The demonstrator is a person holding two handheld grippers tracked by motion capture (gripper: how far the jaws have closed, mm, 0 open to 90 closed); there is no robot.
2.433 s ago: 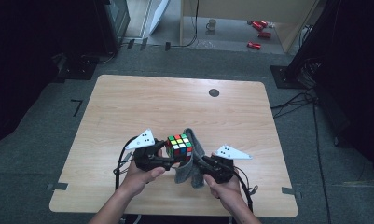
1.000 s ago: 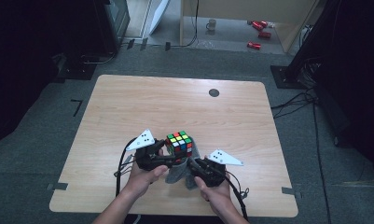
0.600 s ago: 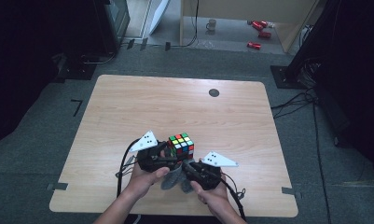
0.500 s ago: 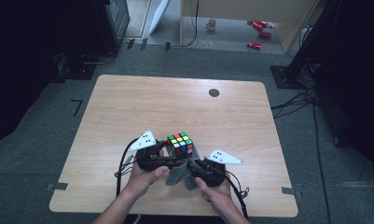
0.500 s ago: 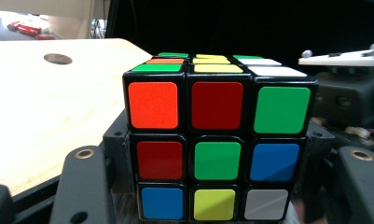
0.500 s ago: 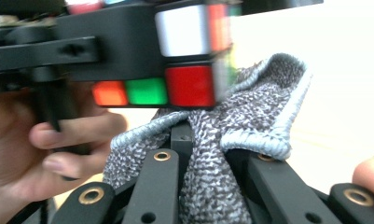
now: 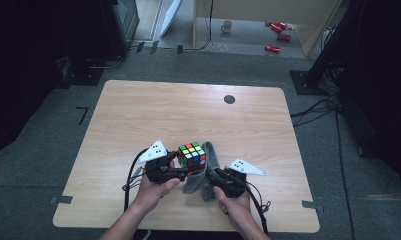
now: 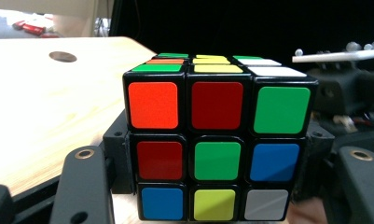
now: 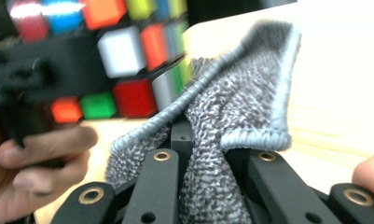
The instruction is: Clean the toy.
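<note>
A scrambled puzzle cube (image 7: pixel 192 154) is held just above the wooden table (image 7: pixel 188 110) near its front edge. My left gripper (image 7: pixel 186 169) is shut on the cube's lower sides, and the cube (image 8: pixel 217 149) stands close between the jaws of the left gripper (image 8: pixel 217 207). A grey knitted cloth (image 7: pixel 202 179) hangs against the cube's right side. My right gripper (image 7: pixel 214 176) is shut on it. In the right gripper view the cloth (image 9: pixel 240 107) bunches up from the right gripper (image 9: pixel 208 161), with the blurred cube (image 9: pixel 128 46) behind it.
A dark round hole (image 7: pixel 229 99) marks the table's far right part. The hand (image 9: pixel 35 154) on the left gripper is close beside the cloth. Cables (image 7: pixel 130 177) trail off the front edge. Red items (image 7: pixel 273 48) and a mug (image 7: pixel 227 25) lie on the floor beyond.
The right gripper with the cloth slid left along the cube's side, then came back a little to the right. The left gripper and the cube kept still.
</note>
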